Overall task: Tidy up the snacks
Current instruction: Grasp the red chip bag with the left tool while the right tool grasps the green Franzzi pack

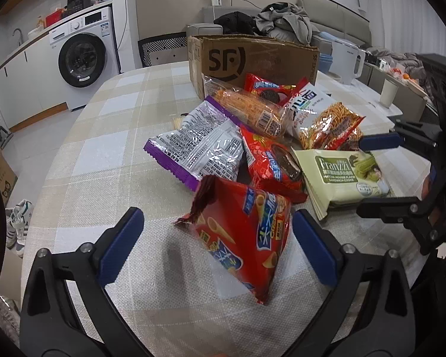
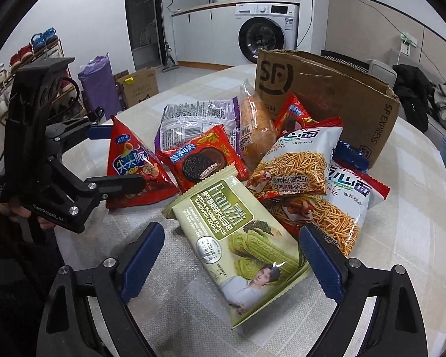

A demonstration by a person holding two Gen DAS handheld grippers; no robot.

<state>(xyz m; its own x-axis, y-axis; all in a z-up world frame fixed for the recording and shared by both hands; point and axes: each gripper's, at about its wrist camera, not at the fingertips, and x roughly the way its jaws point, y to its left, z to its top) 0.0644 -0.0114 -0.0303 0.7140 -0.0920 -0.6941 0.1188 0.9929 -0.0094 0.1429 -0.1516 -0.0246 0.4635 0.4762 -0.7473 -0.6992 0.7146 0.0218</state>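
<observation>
A pile of snack packs lies on the checked tablecloth [image 1: 104, 148] in front of an open cardboard box [image 1: 252, 56]. My left gripper [image 1: 215, 229] stands open around a red triangular chip bag [image 1: 246, 232], its blue pads [image 1: 120, 244] clear of both sides. In the right wrist view my right gripper [image 2: 232, 238] is open astride a green matcha cookie pack [image 2: 223, 232]; the right pad sits close to the pack's edge, the left pad is apart. Each gripper shows in the other's view: right gripper [image 1: 377, 172], left gripper [image 2: 116, 157].
Behind lie a purple-edged silver bag [image 1: 199, 145], red cookie packs [image 1: 270, 163], a bread roll pack [image 1: 249, 110] and noodle snack bags [image 2: 294, 166]. A white kettle [image 1: 346, 62] and a cup [image 1: 388, 92] stand at the far right. The table's edge curves to the left.
</observation>
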